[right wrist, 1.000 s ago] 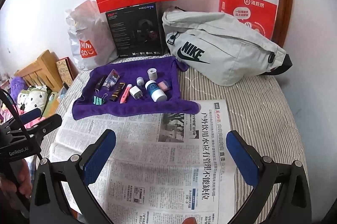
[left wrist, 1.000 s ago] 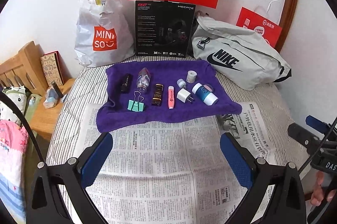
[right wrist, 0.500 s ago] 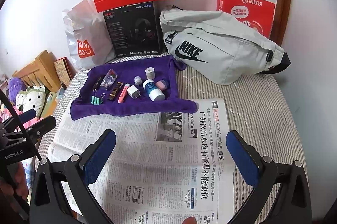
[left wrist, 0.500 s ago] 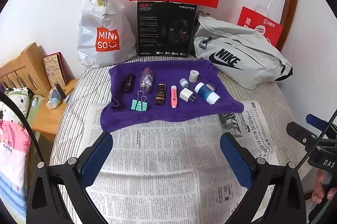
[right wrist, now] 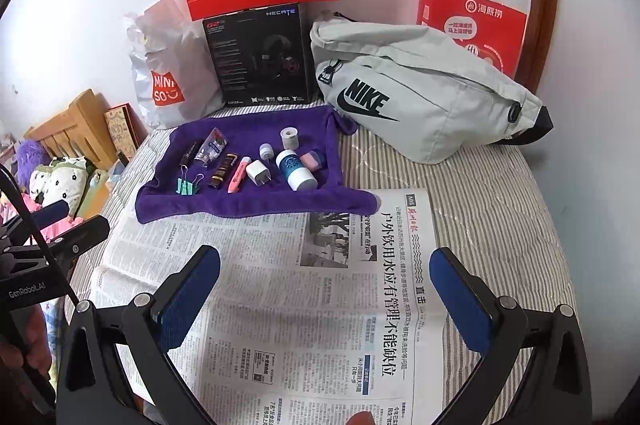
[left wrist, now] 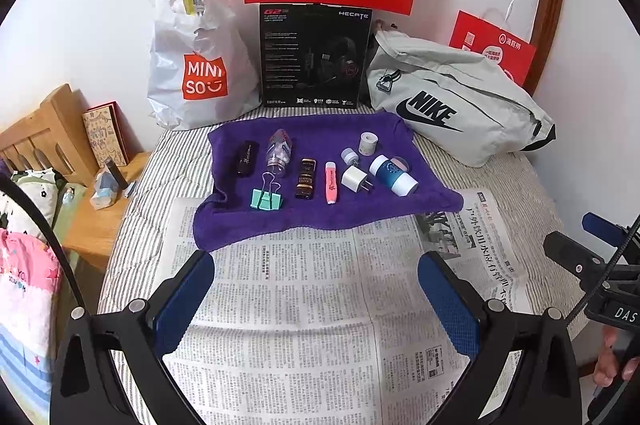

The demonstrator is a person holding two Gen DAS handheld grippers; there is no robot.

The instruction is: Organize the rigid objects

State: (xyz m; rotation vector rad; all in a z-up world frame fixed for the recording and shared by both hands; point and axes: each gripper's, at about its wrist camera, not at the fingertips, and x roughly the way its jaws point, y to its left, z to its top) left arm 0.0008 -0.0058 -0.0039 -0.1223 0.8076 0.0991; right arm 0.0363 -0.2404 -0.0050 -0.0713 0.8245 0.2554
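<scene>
Two tools hovered over a newspaper (left wrist: 304, 305) on a bed.
Left tool (left wrist: 316, 289) and right tool (right wrist: 326, 295) gaped apart, empty; small items, perhaps toiletries, lay on a purple towel (left wrist: 320, 213).

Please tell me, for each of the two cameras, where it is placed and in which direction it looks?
Left wrist: sits on the left gripper, above the newspaper, facing the purple towel and the wall; its open blue fingers show, and the right gripper at the right edge.
Right wrist: sits on the right gripper, further right, facing the same way; its open fingers show, and the left gripper at the left edge.
Shared: towel, green binder clip, newspaper, Nike bag.
</scene>
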